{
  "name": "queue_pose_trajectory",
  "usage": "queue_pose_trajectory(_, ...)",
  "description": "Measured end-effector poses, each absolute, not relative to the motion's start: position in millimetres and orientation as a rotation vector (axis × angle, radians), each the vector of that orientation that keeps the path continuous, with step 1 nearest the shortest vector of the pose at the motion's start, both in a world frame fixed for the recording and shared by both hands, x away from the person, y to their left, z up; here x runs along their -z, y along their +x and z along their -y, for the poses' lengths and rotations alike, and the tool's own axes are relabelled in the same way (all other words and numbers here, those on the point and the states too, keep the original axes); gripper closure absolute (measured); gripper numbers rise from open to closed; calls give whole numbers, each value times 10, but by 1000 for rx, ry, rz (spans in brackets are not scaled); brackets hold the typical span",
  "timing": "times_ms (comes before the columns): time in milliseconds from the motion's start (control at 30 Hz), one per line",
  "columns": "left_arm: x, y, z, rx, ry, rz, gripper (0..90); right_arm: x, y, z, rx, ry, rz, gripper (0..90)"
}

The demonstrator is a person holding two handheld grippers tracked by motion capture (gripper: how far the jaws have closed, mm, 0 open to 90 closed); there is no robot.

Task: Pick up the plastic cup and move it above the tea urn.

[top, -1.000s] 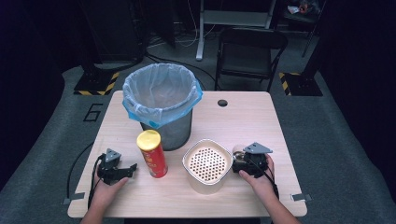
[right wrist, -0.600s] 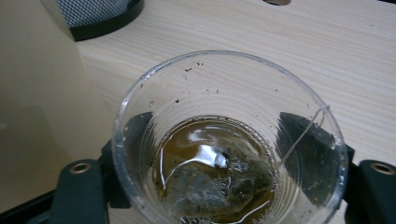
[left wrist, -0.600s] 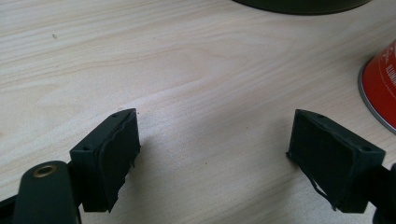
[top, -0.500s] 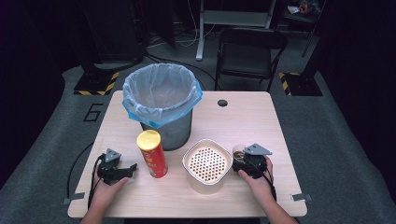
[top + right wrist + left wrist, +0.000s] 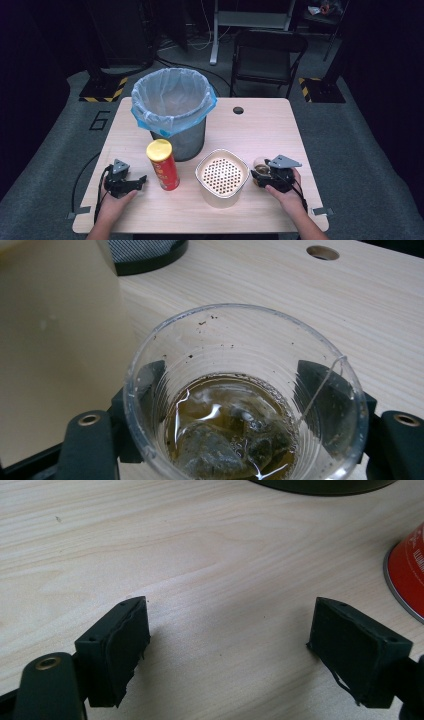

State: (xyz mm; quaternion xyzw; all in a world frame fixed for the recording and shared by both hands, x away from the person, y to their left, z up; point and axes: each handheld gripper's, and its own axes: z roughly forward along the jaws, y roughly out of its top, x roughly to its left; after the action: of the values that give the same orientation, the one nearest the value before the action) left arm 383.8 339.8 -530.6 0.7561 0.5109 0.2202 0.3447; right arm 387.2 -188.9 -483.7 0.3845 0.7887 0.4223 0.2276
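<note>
One cup (image 5: 245,405), one red can (image 5: 163,164), one bin (image 5: 172,111) — two hand-held grippers (image 5: 126,181)

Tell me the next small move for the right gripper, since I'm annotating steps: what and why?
Probably lift the clear cup straight up, kept level. The right gripper has just been closing and its jaws sit against the cup's sides; brown liquid and a tea bag lie inside.

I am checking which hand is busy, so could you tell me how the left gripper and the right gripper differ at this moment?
The left gripper stands open over bare table, nothing between its jaws; the right gripper is shut on a clear plastic cup of brownish liquid with a tea bag, its jaws having just been closing. The left lies beside the red can, the right beside the cream perforated-top container. Both rest low on the table.
</note>
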Motion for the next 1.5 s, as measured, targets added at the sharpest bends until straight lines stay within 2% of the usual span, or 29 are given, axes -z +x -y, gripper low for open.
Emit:
queue_pose_trajectory(233, 5308, 3841, -3398, -577, 1961, -1324, 159, 4749, 3876, 1942, -1163, 1024, -2179, 325)
queue_pose_trajectory(533, 5307, 3839, -3398, -574, 1963, -1325, 159, 4405, 3961, 2007, -1178, 966, -2239, 329)
queue_pose_trajectory(1033, 5307, 3838, -3397, -572, 1963, -1327, 159, 3961, 4149, 1784, -1158, 789, -2342, 332)
queue_pose_trajectory(1500, 5308, 3841, -3398, -576, 1961, -1324, 159, 3885, 4292, 1637, -1180, 665, -2325, 339)
